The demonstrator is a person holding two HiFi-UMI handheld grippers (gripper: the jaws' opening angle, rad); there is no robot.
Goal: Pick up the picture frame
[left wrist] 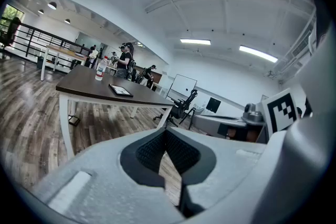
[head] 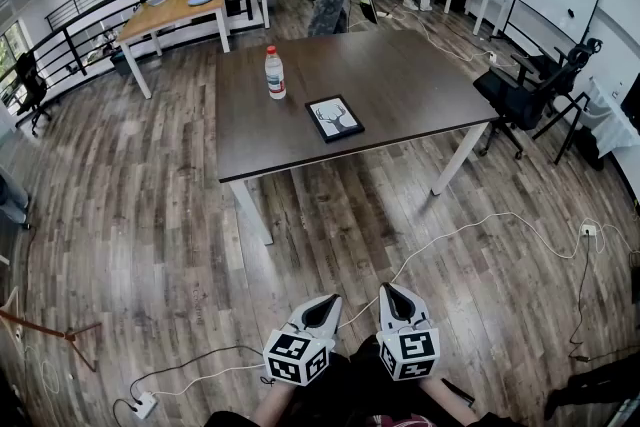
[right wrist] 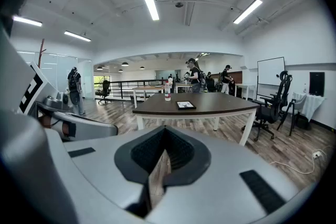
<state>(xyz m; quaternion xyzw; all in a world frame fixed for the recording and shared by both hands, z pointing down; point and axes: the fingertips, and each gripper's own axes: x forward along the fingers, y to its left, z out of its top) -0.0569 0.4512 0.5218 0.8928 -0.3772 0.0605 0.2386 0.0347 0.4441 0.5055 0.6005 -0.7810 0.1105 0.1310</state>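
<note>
Lying flat on the dark rectangular table [head: 420,75] was one black-edged picture frame [head: 334,118], near a clear plastic bottle [head: 274,73]. Left gripper [head: 328,301] and right gripper [head: 390,291], matte grey, were fully closed, empty, well apart from it.

A dark-topped bench [head: 400,85] on white legs stands on the wood floor [head: 150,195], well ahead of the left claw [head: 329,299] and the right claw [head: 386,290]. A picture frame [head: 334,118] lies flat on the bench. An upright water bottle [head: 275,73] stands beyond the frame, farther from the claws and slightly left.
</note>
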